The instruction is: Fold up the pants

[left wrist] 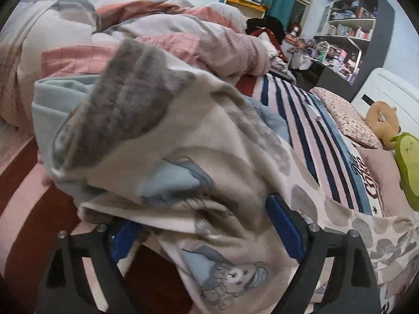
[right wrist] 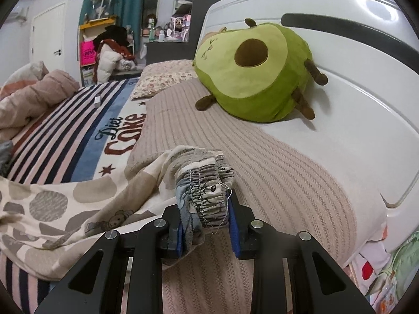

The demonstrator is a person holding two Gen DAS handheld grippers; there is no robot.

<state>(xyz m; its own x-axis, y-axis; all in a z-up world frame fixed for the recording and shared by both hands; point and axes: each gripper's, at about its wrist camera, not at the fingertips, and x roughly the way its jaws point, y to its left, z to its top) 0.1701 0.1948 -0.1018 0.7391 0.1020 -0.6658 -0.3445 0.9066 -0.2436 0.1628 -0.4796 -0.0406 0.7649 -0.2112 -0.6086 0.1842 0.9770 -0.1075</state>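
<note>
Over the striped blanket (right wrist: 65,130) on the bed, the right gripper (right wrist: 207,225) pinches the gathered waistband of the bear-print pants (right wrist: 86,196), while the left gripper (left wrist: 207,225) stands wide, the pants' other end bunched between its fingers.

Left gripper (left wrist: 207,225): its two black arms reach forward from the bottom of the left wrist view, each tipped with a blue pad (left wrist: 284,225). The jaws stand fairly wide apart, with bunched cloth of the pants (left wrist: 167,141) lying between and over them. The left pad is mostly covered, so whether the jaws actually pinch the cloth cannot be told.

Right gripper (right wrist: 207,225): its black arms point forward and slightly downward. The blue pads (right wrist: 234,231) sit close together, pressed against the gathered elastic waistband held upright between them.
</note>
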